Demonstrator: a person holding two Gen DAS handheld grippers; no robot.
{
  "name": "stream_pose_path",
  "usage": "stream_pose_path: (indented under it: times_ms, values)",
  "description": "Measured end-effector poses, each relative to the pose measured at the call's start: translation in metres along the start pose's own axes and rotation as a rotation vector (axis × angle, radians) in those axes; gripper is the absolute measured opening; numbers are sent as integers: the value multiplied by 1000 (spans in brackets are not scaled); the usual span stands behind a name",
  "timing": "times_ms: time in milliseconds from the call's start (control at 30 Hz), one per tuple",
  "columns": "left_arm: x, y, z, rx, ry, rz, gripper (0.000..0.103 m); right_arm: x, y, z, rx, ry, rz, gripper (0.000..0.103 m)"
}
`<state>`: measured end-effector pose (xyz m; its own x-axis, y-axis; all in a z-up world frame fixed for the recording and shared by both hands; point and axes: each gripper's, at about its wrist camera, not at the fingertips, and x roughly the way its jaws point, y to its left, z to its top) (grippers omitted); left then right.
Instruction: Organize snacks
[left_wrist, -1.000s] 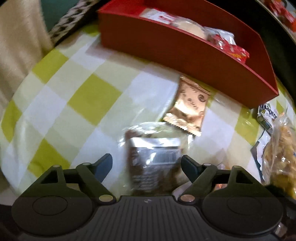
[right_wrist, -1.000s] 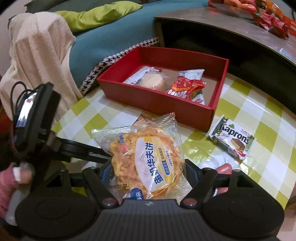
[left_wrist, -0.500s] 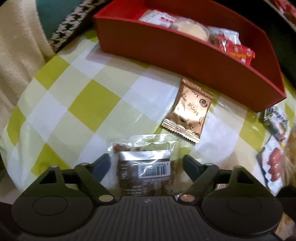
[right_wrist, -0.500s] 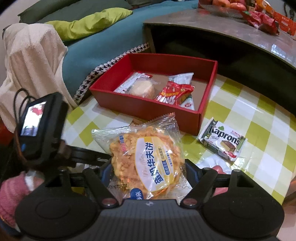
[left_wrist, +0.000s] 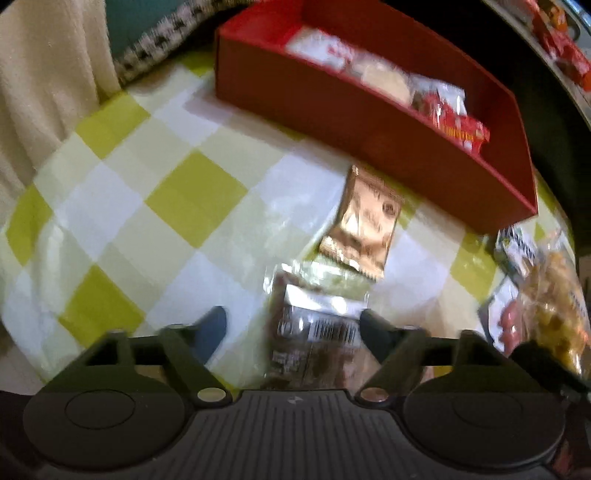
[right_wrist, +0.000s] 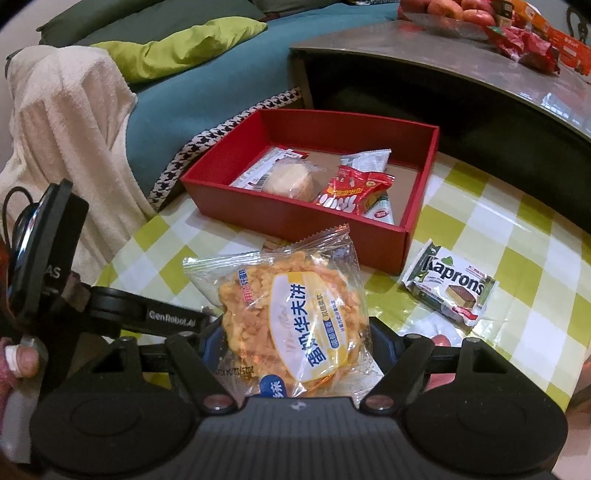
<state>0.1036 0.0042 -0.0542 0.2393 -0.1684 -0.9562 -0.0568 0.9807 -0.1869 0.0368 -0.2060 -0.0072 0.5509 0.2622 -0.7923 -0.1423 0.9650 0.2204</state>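
- Left gripper (left_wrist: 291, 328) points steeply down over the yellow-and-white checked tablecloth (left_wrist: 122, 206); its jaws have just been opening, a clear dark-filled snack packet (left_wrist: 314, 332) between them, touching the right finger, gap at the left.
- Right gripper (right_wrist: 295, 332), angled down, clamps a clear packet of orange crispy cake (right_wrist: 291, 317).
- Red rectangular cardboard box (right_wrist: 295, 218) sits towards the far edge.

Your left hand-held gripper (left_wrist: 291, 325) points steeply down, its jaws just opening wider, one pad clear of what lies between them. Your right hand-held gripper (right_wrist: 295, 332) tilts down, both pads pressed on its load. Your fingers (right_wrist: 22, 360) show beside it.
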Motion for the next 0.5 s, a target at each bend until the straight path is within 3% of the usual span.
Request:
stream_pose_path:
  times_ms: [67, 133, 200, 267, 300, 367, 500]
  values:
    - [-1, -17, 0, 58, -13, 10, 87, -1, -4, 0, 15, -2, -7, 84]
    - [5, -36, -4, 126, -6, 71, 93, -3, -8, 0, 31, -7, -10, 84]
    - [18, -50, -12, 172, 26, 106, 94, -6, -13, 0, 48, -15, -13, 84]
    - [37, -60, -22, 207, 68, 153, 103, -9, -18, -1, 60, -16, -13, 84]
    - [37, -61, -28, 216, 28, 156, 103, -11, -21, -2, 66, -18, -14, 84]
    - [34, -54, -29, 178, 20, 140, 102, -14, -25, -3, 75, -22, -14, 84]
    - [15, -44, -25, 188, 8, 113, 69, -17, -24, 1, 74, -37, -14, 84]
